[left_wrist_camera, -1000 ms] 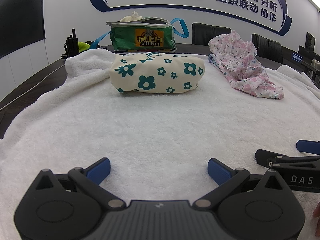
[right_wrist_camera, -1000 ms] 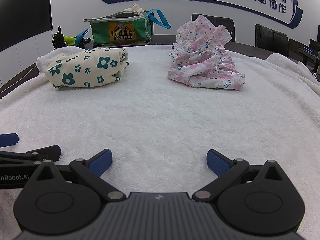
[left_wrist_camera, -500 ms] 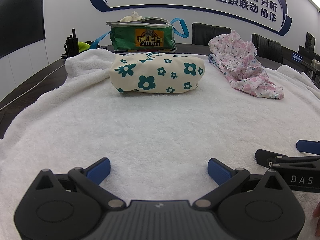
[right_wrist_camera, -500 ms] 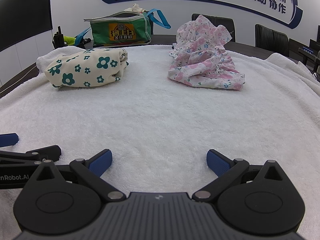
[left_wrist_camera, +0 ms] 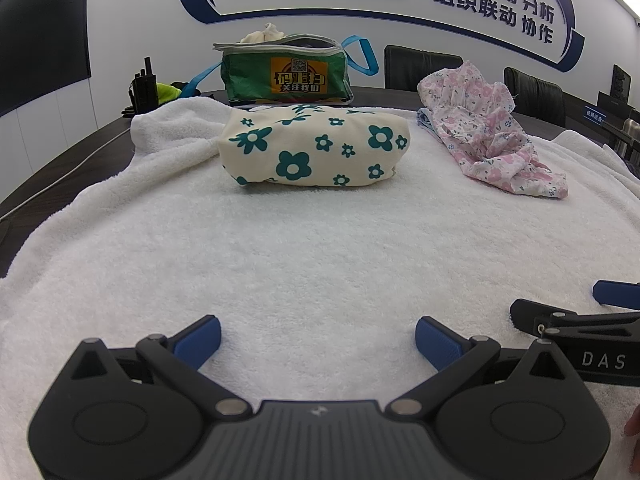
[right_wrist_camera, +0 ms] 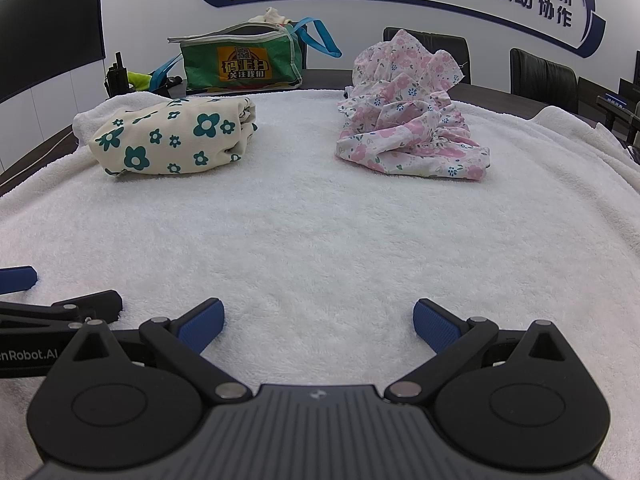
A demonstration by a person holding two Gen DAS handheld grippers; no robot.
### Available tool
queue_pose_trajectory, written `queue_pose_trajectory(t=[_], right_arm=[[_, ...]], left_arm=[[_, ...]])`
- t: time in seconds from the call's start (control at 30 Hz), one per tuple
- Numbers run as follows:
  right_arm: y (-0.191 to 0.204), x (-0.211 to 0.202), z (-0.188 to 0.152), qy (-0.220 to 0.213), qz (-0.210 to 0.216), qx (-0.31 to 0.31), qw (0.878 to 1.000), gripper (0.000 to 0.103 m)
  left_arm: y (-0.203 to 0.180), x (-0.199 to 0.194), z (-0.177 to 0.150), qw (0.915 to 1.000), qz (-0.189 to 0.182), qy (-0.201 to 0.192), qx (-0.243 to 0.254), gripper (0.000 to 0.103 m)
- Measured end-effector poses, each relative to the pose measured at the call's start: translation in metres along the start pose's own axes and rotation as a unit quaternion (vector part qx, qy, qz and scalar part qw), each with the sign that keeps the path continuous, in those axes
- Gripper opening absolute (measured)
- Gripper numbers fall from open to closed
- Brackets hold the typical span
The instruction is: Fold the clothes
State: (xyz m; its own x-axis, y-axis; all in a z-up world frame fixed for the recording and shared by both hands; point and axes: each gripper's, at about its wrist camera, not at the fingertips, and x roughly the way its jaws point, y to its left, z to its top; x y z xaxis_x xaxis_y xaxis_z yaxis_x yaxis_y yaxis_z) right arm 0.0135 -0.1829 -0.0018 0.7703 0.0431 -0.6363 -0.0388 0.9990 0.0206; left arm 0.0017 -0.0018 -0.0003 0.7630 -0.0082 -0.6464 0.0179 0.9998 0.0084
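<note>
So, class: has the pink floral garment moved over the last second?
No. In the right wrist view the pink floral garment lies crumpled at the same spot on the white towel, at the same offset from the green bag.

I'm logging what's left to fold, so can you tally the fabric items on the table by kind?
Folded garments: 1, the cream garment with green flowers
Crumpled garments: 1, the pink floral garment
White towels: 1, the white towel underneath
Bags: 1, the green bag
Total: 4

Green-flowered garment (left_wrist_camera: 316, 148) folded, left; pink floral garment (right_wrist_camera: 408, 120) crumpled, right.
</note>
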Motion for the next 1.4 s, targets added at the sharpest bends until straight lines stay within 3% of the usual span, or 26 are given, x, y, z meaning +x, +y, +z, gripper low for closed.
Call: queue_pose_trajectory(t=[0.23, 0.3, 0.37, 0.43, 0.47, 0.5, 0.57, 0.6, 0.63, 0.67, 0.7, 0.8, 0.83, 0.9, 0.93, 0.97, 1.07, 1.2, 1.3, 1.37, 1.4], right_arm=[[-0.004, -0.002, 0.0, -0.001, 0.013, 0.002, 1.0, 0.102], [-0.016, -0.01, 0.005, 0.008, 0.067, -0.011, 0.998, 0.102], [-0.04, -0.028, 0.014, -0.028, 0.1, -0.007, 0.995, 0.102], [-0.074, -0.048, 0.034, -0.086, 0.075, -0.013, 0.993, 0.102], [-0.092, -0.053, 0.05, -0.109, 0.042, -0.017, 0.993, 0.102], [-0.11, -0.044, 0.069, -0.111, 0.027, -0.01, 0.993, 0.102], [-0.142, -0.013, 0.107, -0.096, 0.029, 0.017, 0.995, 0.102], [-0.158, 0.003, 0.126, -0.088, 0.03, 0.031, 0.995, 0.102], [-0.169, 0.023, 0.141, -0.073, 0.029, 0.043, 0.996, 0.095], [-0.176, 0.046, 0.152, -0.053, 0.025, 0.054, 0.997, 0.078], [-0.179, 0.065, 0.158, -0.032, 0.02, 0.057, 0.998, 0.07], [-0.18, 0.111, 0.162, 0.022, 0.012, 0.057, 0.998, 0.065], [-0.177, 0.118, 0.157, 0.03, 0.023, 0.057, 0.998, 0.065], [-0.17, 0.124, 0.149, 0.033, 0.033, 0.05, 0.998, 0.047], [-0.168, 0.126, 0.145, 0.033, 0.032, 0.042, 0.998, 0.028], [-0.164, 0.123, 0.141, 0.028, 0.032, 0.036, 0.998, 0.004], [-0.153, 0.104, 0.133, 0.003, 0.031, 0.024, 0.999, 0.002], [-0.108, 0.019, 0.104, -0.073, 0.09, -0.027, 0.993, 0.001], [-0.043, -0.064, 0.05, -0.131, 0.141, -0.124, 0.974, 0.001], [0.004, -0.103, 0.009, -0.138, 0.204, -0.189, 0.951, 0.001], [0.028, -0.116, -0.012, -0.129, 0.247, -0.219, 0.935, 0.001]], left_arm=[[-0.004, 0.002, 0.005, 0.9999, 0.0, 0.01, 0.012, 0.103], [-0.004, -0.006, 0.004, 0.9989, -0.027, 0.013, 0.034, 0.103], [-0.001, -0.016, 0.009, 0.9952, -0.082, 0.012, 0.052, 0.102], [-0.005, -0.02, 0.04, 0.9921, -0.123, -0.011, 0.024, 0.103], [-0.006, -0.023, 0.056, 0.9894, -0.143, -0.022, 0.01, 0.103], [-0.01, -0.023, 0.072, 0.9867, -0.159, -0.032, -0.004, 0.103], [-0.04, 0.004, 0.119, 0.9876, -0.151, -0.035, -0.027, 0.103], [-0.063, 0.029, 0.139, 0.9884, -0.149, -0.016, -0.024, 0.103], [-0.085, 0.053, 0.159, 0.9889, -0.147, 0.001, -0.02, 0.102], [-0.105, 0.076, 0.17, 0.9895, -0.143, 0.012, -0.012, 0.097], [-0.126, 0.098, 0.18, 0.9901, -0.139, 0.021, -0.003, 0.097], [-0.172, 0.142, 0.184, 0.9919, -0.118, 0.011, 0.045, 0.093], [-0.182, 0.151, 0.182, 0.9911, -0.117, 0.011, 0.062, 0.079], [-0.185, 0.162, 0.172, 0.9916, -0.111, 0.025, 0.062, 0.04], [-0.184, 0.165, 0.168, 0.9918, -0.109, 0.033, 0.058, 0.0], [-0.175, 0.158, 0.163, 0.9914, -0.118, 0.03, 0.049, 0.0], [-0.149, 0.137, 0.149, 0.9891, -0.144, 0.022, 0.024, 0.0], [-0.076, 0.051, 0.112, 0.9786, -0.2, -0.035, -0.036, 0.0], [-0.007, -0.023, 0.056, 0.9737, -0.172, -0.115, -0.094, 0.0], [0.033, -0.053, 0.019, 0.9742, -0.108, -0.147, -0.133, 0.004], [0.05, -0.058, 0.007, 0.9762, -0.073, -0.14, -0.148, 0.007]])
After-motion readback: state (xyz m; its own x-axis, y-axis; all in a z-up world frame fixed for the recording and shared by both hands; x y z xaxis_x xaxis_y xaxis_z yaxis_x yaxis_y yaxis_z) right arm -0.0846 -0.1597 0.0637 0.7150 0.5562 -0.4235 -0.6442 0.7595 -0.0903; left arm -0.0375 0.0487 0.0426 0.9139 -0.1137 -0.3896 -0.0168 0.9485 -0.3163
